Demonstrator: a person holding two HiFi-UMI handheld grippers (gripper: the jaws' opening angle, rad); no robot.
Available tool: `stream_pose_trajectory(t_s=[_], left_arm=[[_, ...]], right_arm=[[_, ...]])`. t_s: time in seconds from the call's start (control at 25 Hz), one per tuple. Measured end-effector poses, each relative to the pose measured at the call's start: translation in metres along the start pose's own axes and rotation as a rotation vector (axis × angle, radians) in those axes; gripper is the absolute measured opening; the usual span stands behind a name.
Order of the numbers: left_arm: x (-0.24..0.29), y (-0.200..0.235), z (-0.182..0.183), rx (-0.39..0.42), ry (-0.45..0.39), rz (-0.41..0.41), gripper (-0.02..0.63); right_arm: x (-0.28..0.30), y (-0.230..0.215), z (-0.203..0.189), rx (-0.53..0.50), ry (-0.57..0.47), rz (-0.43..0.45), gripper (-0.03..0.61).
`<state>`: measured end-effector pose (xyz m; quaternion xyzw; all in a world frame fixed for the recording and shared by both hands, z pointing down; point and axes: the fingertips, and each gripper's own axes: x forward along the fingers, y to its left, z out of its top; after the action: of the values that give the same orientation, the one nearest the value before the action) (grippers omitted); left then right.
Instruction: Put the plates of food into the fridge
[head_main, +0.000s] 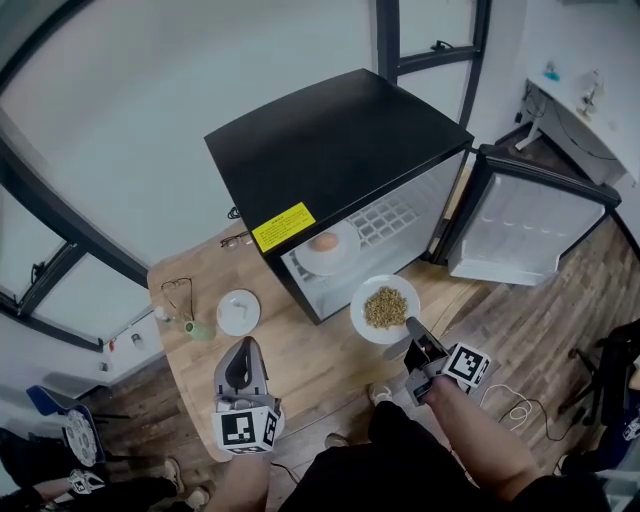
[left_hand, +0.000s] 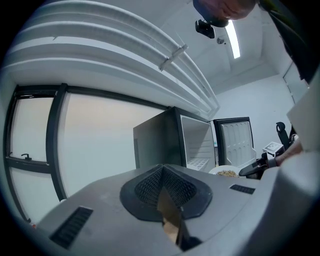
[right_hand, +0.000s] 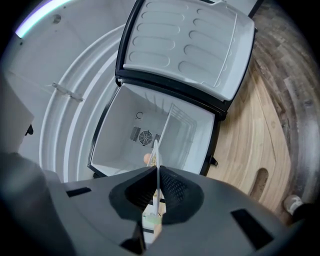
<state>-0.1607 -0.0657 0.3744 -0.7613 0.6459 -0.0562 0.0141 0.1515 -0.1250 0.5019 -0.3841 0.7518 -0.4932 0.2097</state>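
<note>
1. Gripping edge-on, the right gripper (right_hand: 157, 186) has its jaws clenched on the rim of a white plate (right_hand: 156, 159); the head view shows this same right gripper (head_main: 411, 327) at the near edge of the plate (head_main: 361, 312).
2. Plate load: 1 heap of brown grains (head_main: 385, 306). The plate is held in the air just in front of the open fridge (head_main: 340, 150), not yet inside.
3. Left gripper (left_hand: 163, 189): jaws pressed together, with nothing between them. It hangs over the wooden table (head_main: 310, 365), left of the held plate.
4. Fridge: black, standing on the table, with its door (head_main: 525, 225) swung wide to the right.
5. Fridge shelf: 1 second plate (head_main: 346, 256) already inside, carrying a round pale-brown item (head_main: 323, 241), possibly an egg.
6. Table, left part: 1 small white round dish (head_main: 238, 312) and 1 pair of glasses (head_main: 178, 292).
</note>
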Motion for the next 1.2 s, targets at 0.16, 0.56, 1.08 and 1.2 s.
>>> stream_pose_trajectory(t_s=[0.16, 0.56, 1.08, 1.2], left_arm=[[0.019, 0.002, 0.006, 0.004, -0.005, 0.016, 0.003], [0.055, 0.001, 0.026, 0.032, -0.019, 0.057, 0.003], [0.08, 0.002, 0.027, 0.031, -0.016, 0.13, 0.003], [0.084, 0.009, 0.027, 0.026, -0.016, 0.156, 0.003]], right_arm=[[0.008, -0.001, 0.025, 0.019, -0.022, -0.006, 0.032], [0.037, -0.004, 0.088, -0.003, -0.061, 0.009, 0.032], [0.082, -0.024, 0.137, 0.005, -0.058, -0.048, 0.034], [0.096, -0.023, 0.146, 0.014, -0.061, -0.026, 0.034]])
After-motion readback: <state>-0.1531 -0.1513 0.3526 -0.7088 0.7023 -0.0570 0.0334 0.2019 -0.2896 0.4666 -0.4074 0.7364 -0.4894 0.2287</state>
